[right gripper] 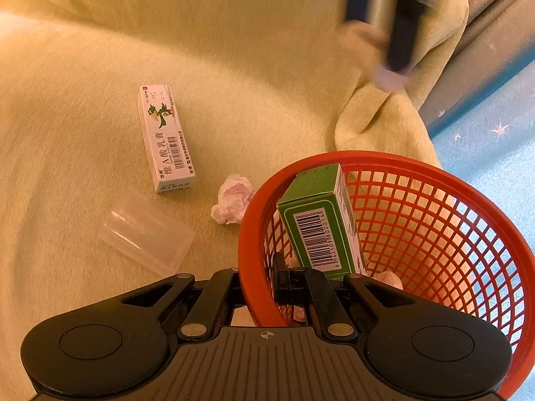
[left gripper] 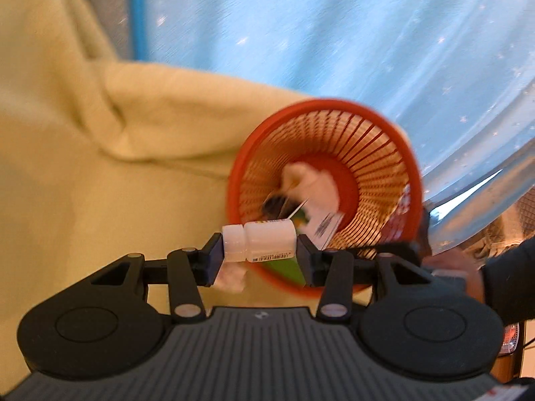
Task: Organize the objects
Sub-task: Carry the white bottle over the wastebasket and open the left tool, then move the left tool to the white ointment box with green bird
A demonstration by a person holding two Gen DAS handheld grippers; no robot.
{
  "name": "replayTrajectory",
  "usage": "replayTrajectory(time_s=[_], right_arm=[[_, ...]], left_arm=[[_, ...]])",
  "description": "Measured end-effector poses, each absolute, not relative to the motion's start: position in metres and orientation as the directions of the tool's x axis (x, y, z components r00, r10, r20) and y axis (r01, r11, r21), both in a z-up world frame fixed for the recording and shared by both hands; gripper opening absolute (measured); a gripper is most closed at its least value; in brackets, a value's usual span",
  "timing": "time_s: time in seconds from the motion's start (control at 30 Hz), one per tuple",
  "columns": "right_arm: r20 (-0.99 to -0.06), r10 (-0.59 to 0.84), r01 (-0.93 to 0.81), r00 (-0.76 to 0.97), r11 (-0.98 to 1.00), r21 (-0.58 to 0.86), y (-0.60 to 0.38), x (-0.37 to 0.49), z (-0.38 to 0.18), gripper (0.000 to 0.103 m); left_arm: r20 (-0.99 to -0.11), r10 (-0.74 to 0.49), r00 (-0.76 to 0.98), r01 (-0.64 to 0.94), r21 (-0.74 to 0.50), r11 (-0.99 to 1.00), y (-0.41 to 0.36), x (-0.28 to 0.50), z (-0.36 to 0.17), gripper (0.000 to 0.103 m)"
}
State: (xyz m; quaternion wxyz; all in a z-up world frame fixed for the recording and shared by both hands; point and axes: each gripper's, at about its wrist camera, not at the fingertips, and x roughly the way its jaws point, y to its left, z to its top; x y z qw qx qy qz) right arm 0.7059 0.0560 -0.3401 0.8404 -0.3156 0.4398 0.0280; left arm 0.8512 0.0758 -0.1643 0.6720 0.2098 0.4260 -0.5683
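Red basket (right gripper: 418,200) holds green box (right gripper: 317,227), maybe tissue (left gripper: 314,180).

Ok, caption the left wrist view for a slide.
Left gripper holds a white plastic bottle above the red mesh basket.

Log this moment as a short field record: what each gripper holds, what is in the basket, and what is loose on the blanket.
left gripper: shut on a white bottle, held sideways at the basket's near rim
right gripper: clamped on the red basket at its near rim
basket contents: green box leaning on the wall, crumpled white paper, other items blurred
loose on yellow blanket: white carton, clear plastic tube, crumpled tissue
floor: blue mat
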Motion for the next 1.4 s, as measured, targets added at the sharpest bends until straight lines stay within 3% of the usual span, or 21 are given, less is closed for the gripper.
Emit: replayTrajectory(time_s=[0.5, 0.6, 0.93, 1.4], right_arm=[[-0.756, -0.225, -0.321, 0.615, 0.804, -0.500, 0.055, 0.705, -0.339, 0.001], [-0.756, -0.225, -0.321, 0.615, 0.804, -0.501, 0.055, 0.705, -0.339, 0.001], [-0.755, -0.225, -0.315, 0.615, 0.808, -0.498, 0.056, 0.705, -0.339, 0.001], [-0.756, -0.225, -0.320, 0.615, 0.805, -0.499, 0.055, 0.705, -0.338, 0.001]], left_arm=[[-0.777, -0.624, -0.081, 0.965, -0.218, 0.147, 0.015, 0.827, -0.164, 0.041], [-0.745, -0.662, -0.081, 0.960, -0.237, 0.150, 0.011, 0.826, -0.167, 0.066], [-0.763, -0.646, 0.020, 0.951, -0.184, 0.247, 0.041, 0.853, -0.165, 0.066], [-0.831, -0.516, 0.206, 0.884, -0.069, 0.463, 0.117, 0.917, -0.193, 0.068]])
